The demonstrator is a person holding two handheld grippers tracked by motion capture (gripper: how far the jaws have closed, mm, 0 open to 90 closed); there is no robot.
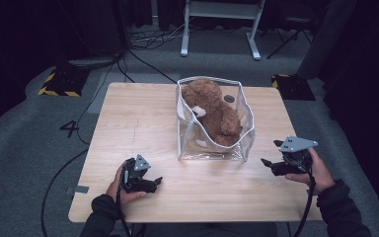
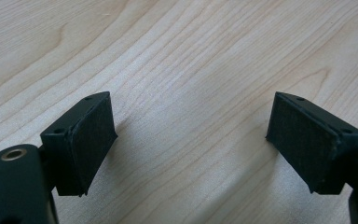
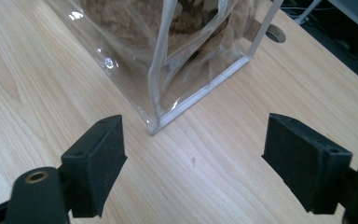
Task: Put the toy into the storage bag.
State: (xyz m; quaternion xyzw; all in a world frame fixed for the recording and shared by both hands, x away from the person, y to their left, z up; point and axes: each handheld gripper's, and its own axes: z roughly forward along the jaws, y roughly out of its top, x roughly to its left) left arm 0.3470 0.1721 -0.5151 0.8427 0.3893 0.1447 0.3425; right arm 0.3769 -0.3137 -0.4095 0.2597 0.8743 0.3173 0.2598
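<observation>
Teddy bear (image 1: 212,112) half-hidden inside clear bag (image 1: 244,143) (right gripper (image 3: 193,161) near corner).

Light wooden table (image 1: 128,128); clear plastic bag (image 1: 237,143) stands on it, right of centre; round cable hole (image 1: 229,98) behind the bag.

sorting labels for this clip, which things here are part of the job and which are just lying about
Part of the job:
clear bag, standing open on the table
teddy bear inside the bag
left gripper, open, over bare wood
right gripper, open, near the bag's corner

Just lying about:
cables on the floor
white stand behind the table
hazard-striped base
</observation>
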